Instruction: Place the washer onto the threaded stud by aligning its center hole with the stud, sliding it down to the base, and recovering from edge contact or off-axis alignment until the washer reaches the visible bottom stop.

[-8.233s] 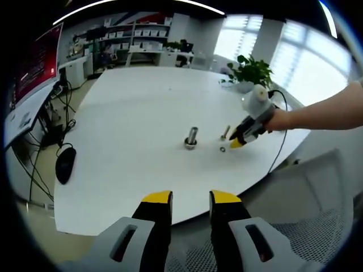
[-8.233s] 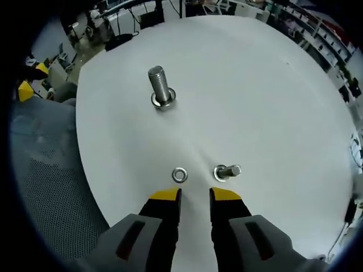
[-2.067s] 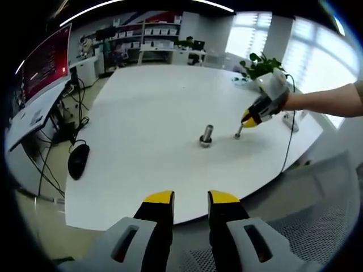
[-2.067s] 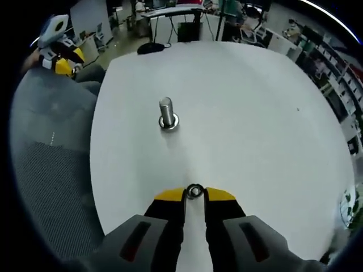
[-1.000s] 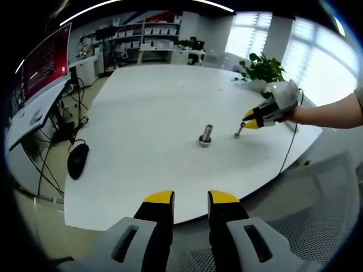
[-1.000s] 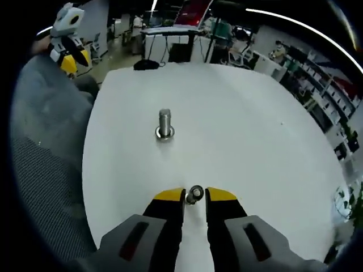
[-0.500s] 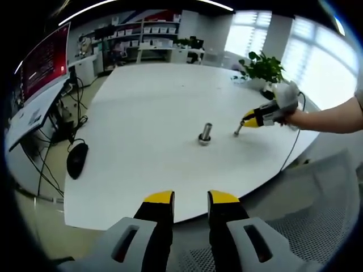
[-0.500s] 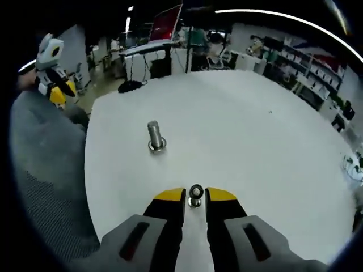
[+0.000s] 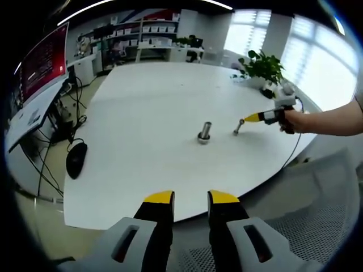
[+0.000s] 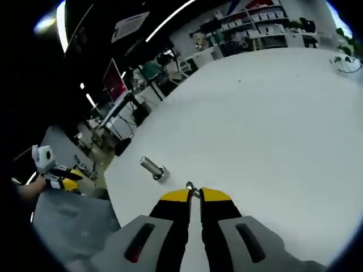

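In the left gripper view, the left claw (image 9: 190,198) hangs off the near edge of the white surface (image 9: 147,107), its yellow-tipped jaws a narrow gap apart with nothing between them. Out on the surface stands the threaded stud (image 9: 205,132), upright on its wide base. Just to one side of it, the right claw (image 9: 241,122) reaches in low, held by a person's hand (image 9: 295,119), with a small metal part at its tip, close to or touching the surface. A computer mouse (image 9: 75,160) lies on a lower desk beyond the surface's edge, and a potted plant (image 9: 262,67) stands at the far side.

In the right gripper view, the right claw (image 10: 190,196) is nearly closed, and a small metal piece pokes out at its tips: most likely the washer (image 10: 189,186) held on edge, though it is too small to be sure. The stud (image 10: 153,168) appears tilted here because the camera rolls; it lies near the claw, apart from it. The left claw (image 10: 68,184) shows far off at the side.

By my reading, the washer is picked up but not yet over the stud. Still to do: carry it across, level it, centre the hole, and slide it down to the base.
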The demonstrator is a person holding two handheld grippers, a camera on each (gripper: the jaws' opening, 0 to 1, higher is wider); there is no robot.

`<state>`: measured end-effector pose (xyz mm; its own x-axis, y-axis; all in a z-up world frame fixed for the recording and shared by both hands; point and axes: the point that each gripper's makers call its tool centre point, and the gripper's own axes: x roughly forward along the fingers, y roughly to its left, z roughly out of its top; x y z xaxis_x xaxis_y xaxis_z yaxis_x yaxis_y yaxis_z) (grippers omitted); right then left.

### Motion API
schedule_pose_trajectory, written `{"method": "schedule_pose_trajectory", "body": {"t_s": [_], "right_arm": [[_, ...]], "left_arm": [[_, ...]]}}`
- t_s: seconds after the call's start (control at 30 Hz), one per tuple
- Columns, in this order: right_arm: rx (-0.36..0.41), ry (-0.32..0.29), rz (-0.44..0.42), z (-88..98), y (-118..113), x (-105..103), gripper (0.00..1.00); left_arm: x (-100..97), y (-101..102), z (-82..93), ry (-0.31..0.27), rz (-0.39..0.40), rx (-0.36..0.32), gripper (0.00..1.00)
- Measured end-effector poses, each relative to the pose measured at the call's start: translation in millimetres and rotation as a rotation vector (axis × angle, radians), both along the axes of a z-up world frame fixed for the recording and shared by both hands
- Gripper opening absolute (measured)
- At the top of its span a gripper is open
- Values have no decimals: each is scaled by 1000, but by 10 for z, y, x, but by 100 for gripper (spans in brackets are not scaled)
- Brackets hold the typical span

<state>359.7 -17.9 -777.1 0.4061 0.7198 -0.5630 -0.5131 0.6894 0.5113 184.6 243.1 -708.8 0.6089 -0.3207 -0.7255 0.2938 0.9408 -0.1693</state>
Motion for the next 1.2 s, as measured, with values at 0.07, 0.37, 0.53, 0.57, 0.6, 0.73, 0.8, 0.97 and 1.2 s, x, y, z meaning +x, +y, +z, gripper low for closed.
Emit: {"method": "schedule_pose_trajectory", "body": {"t_s": [0.07,0.37,0.53,0.57,0.6,0.73,0.8,0.97,1.2], "right_arm": [[50,39,-1,8,50,-40,9],[72,39,-9,-19,66,-45,7],[115,58,-36,-11,47,-16,5],[129,68,-52,-7,41,-4,5],[129,71,-52,-16,33,-4,5],[154,94,-66,-24,19,5,5],[168,111,-74,-28,22,-2,5],[200,133,-81,6,51,-22,4],[258,171,-118,43,57,-23,4]], "left_arm": [[-1,1,-2,1,0,0,21],[-3,2,-11,5,-3,4,21],[-7,2,-16,8,-3,6,21],[-6,5,-17,8,-3,7,21],[-6,5,-18,9,-3,7,21],[-10,6,-22,11,-4,9,21],[-9,7,-20,10,-3,7,21],[-12,6,-24,13,-4,10,20],[-16,6,-26,14,-6,11,20]]}}
